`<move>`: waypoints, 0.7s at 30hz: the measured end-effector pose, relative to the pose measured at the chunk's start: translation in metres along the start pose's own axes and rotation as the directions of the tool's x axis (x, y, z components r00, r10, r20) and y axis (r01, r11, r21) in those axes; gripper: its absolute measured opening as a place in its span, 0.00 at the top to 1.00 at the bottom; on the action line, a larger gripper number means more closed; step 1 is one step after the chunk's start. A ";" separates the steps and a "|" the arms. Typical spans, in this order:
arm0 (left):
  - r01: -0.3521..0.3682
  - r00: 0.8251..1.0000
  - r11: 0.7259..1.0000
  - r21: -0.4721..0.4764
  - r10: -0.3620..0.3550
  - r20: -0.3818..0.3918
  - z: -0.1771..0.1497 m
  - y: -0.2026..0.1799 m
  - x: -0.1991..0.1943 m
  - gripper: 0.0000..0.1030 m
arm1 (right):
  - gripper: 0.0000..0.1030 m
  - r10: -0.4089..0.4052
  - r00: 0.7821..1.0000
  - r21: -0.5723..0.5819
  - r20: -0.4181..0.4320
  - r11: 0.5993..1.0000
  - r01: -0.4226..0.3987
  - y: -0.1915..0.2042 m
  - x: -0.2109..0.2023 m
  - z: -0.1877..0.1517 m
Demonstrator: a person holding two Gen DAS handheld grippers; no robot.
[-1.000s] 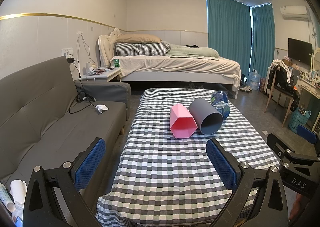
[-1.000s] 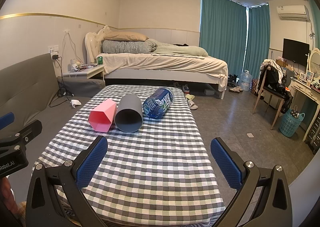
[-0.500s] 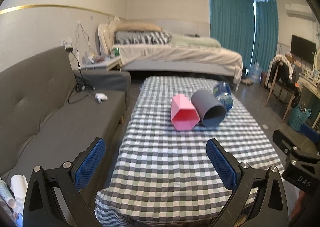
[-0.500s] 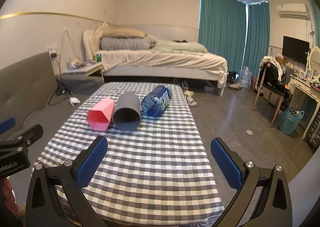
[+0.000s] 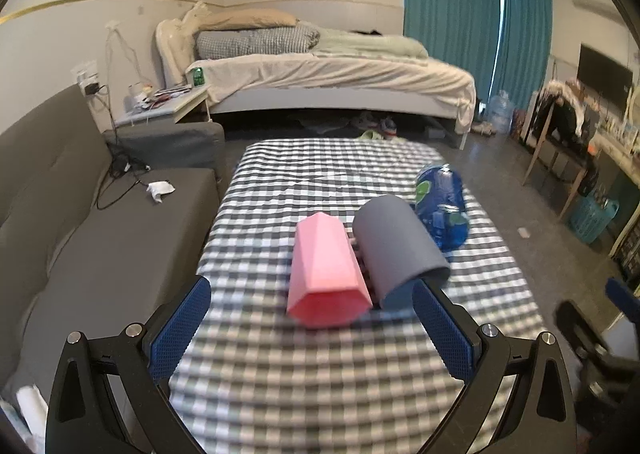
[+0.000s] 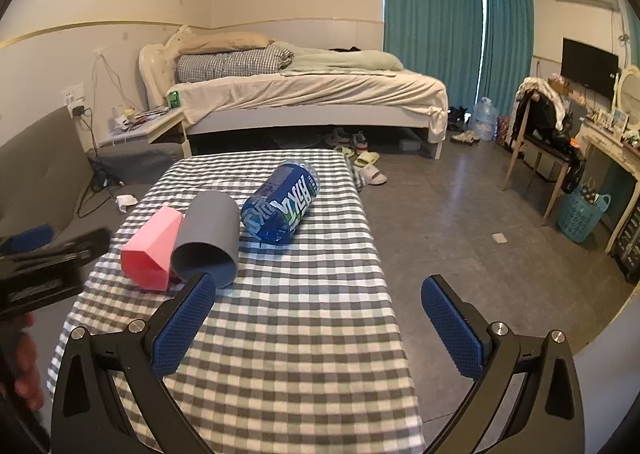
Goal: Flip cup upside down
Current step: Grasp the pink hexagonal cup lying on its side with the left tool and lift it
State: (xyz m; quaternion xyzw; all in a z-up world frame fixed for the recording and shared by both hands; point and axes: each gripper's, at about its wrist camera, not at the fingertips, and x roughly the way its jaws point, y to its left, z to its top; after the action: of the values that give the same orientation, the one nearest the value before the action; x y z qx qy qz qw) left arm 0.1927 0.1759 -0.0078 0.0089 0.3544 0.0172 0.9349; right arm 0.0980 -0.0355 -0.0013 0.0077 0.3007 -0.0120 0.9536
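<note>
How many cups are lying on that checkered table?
3, all on their sides in a row on the checkered table: a pink cup on the left, a grey cup touching it in the middle, and a blue printed cup on the right. None seems hidden.

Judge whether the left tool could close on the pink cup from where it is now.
Probably yes. The left tool is open and the pink cup lies straight ahead between its fingers, nothing in front; the grey cup crowds its right side.
</note>
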 end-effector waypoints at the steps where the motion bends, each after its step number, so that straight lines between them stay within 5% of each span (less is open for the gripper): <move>1: -0.011 1.000 1.000 0.013 0.011 -0.011 0.001 -0.002 0.010 0.00 | 0.00 0.007 1.000 0.005 0.005 1.000 -0.007 -0.002 0.003 -0.001; 7: -0.006 0.995 0.999 -0.031 0.003 -0.099 -0.008 0.009 0.063 0.00 | 0.00 0.022 1.000 0.020 -0.003 1.000 -0.022 -0.006 0.024 -0.007; 15: 0.046 0.991 0.999 -0.006 -0.046 -0.126 -0.015 0.003 0.080 0.01 | 0.00 0.025 0.999 0.056 -0.038 0.998 -0.023 -0.015 0.046 -0.019; 17: 0.084 0.985 0.996 -0.015 -0.085 -0.152 -0.015 0.000 0.084 0.08 | 0.00 0.020 0.999 0.060 -0.041 0.998 -0.018 -0.017 0.047 -0.020; 19: 0.133 0.971 0.990 -0.044 -0.139 -0.196 -0.015 -0.002 0.091 0.31 | 0.00 0.014 0.999 0.060 -0.046 0.998 -0.011 -0.017 0.048 -0.022; 21: 0.141 0.964 0.989 -0.041 -0.146 -0.220 -0.017 -0.004 0.093 0.36 | 0.00 0.011 0.999 0.062 -0.051 0.998 -0.008 -0.016 0.048 -0.022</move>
State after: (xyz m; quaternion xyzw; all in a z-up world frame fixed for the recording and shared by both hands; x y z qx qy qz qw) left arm 0.2514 0.1752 -0.0826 -0.0304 0.4565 -0.0452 0.8881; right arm 0.1243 -0.0521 -0.0466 0.0387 0.3246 -0.0166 0.9449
